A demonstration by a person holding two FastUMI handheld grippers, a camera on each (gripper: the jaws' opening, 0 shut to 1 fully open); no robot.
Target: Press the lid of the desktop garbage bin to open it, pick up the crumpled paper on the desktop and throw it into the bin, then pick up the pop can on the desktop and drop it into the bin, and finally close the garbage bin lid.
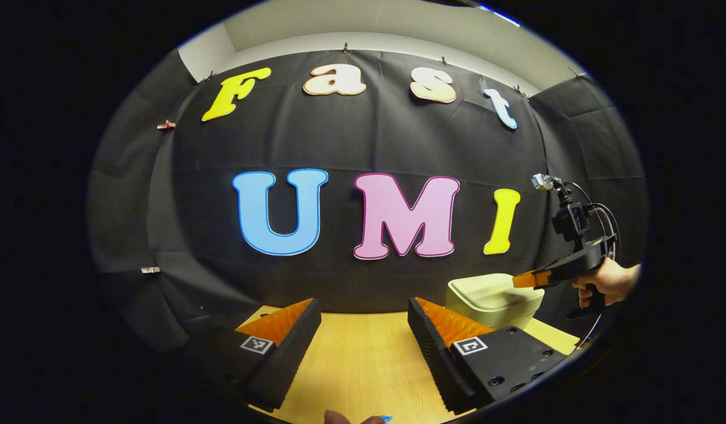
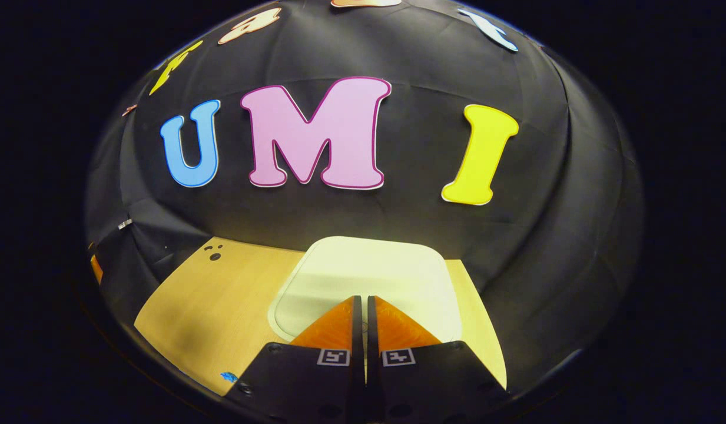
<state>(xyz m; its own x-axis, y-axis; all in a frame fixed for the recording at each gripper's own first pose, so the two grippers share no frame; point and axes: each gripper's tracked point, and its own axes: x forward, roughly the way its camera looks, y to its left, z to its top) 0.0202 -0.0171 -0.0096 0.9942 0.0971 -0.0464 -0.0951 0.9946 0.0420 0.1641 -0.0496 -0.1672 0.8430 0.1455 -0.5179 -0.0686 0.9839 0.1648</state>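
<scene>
The pale garbage bin [image 1: 493, 297] stands at the right back of the wooden table, its lid [image 2: 368, 277] down and flat. In the right gripper view my right gripper [image 2: 363, 300] is shut with nothing between its fingers, its tips just above the near part of the lid; whether they touch it I cannot tell. In the left gripper view that same right gripper [image 1: 519, 280] reaches over the bin from the right, held by a hand [image 1: 607, 281]. My left gripper [image 1: 363, 309] is open over bare table left of the bin, nothing between its fingers.
The wooden table [image 1: 363, 359] runs back to the black cloth wall close behind the bin. A few small dark holes [image 2: 214, 253] mark the table's far left corner in the right gripper view. A fingertip shows at the bottom edge of the left gripper view.
</scene>
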